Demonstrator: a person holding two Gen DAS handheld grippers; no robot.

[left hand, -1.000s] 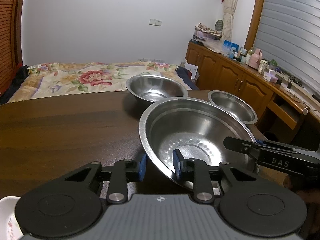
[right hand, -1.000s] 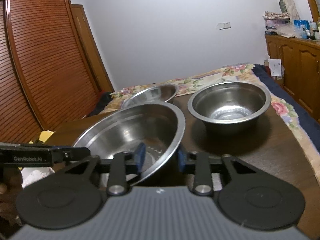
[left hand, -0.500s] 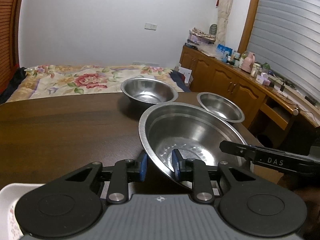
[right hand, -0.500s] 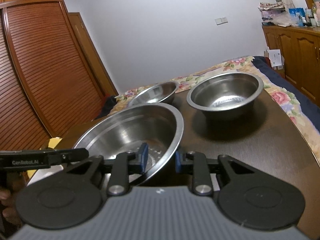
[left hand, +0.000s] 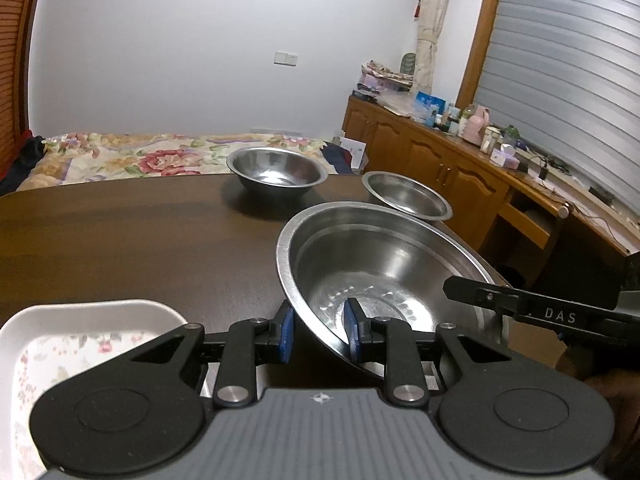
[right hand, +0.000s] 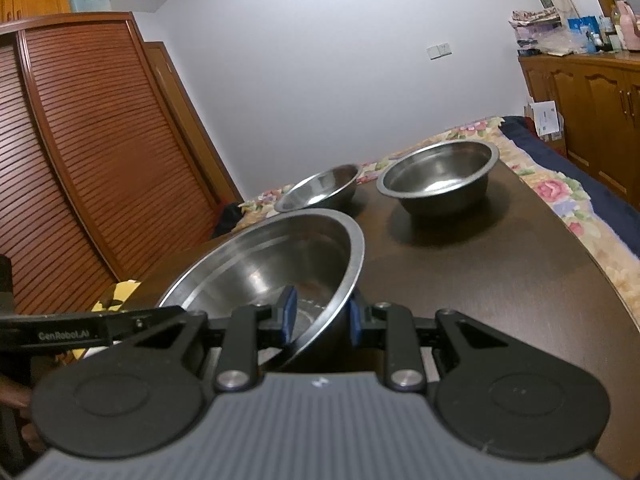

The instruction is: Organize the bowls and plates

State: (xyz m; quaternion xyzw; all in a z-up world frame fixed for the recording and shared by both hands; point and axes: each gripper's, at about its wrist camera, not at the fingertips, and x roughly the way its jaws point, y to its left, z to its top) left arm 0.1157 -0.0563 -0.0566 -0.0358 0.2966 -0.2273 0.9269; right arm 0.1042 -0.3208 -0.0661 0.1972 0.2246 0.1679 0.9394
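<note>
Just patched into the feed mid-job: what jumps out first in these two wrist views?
The large steel basin dominates, tilted off the dark wooden table and pinched at opposite rims by the left hand-held gripper and the right hand-held gripper. Behind it at the table's far end stand a deep steel bowl and a shallower steel bowl. A white floral dish lies at near left in the left wrist view.

Home bedroom, floral bed (left hand: 120, 156), louvred wardrobe (right hand: 80, 160)
</note>
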